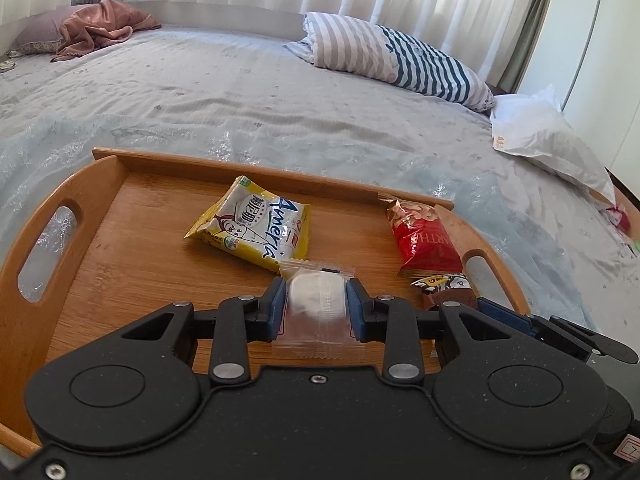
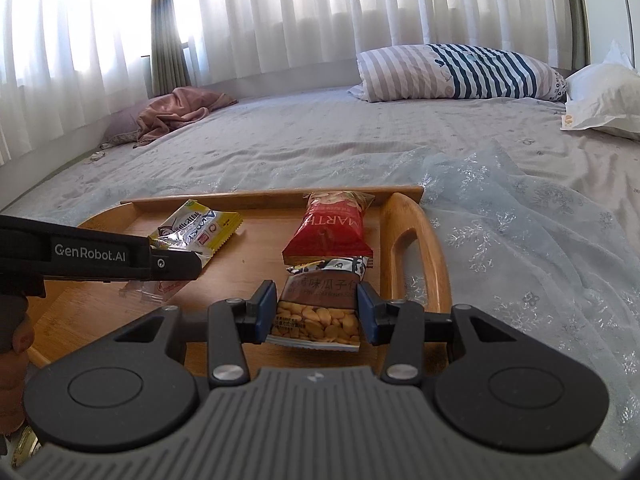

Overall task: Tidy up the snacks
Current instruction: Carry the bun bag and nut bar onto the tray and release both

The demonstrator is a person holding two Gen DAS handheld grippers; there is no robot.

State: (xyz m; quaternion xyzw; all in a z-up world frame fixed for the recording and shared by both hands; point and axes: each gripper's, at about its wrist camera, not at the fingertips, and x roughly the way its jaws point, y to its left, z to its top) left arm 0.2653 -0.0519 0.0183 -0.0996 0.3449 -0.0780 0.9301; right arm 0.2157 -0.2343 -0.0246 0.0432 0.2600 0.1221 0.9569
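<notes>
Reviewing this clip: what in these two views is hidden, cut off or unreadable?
- Clear-wrapped snack, left wrist view: blurred; its near end runs behind the left gripper, and contents are unidentifiable.
- Red packet, left wrist view: brand name partly out of sight on the curled wrapper.
- Brown seed packet, right wrist view: small print unreadable; right gripper jaws cover its sides.
- Yellow packet, right wrist view: partly behind the left gripper's body.
- Wooden tray: near rim hidden in both views.

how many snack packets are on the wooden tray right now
4: a yellow packet mid-tray, a red packet by the right handle, a brown sunflower-seed packet between the right gripper's fingers, and a clear-wrapped white cake pinched by the left gripper.
</notes>
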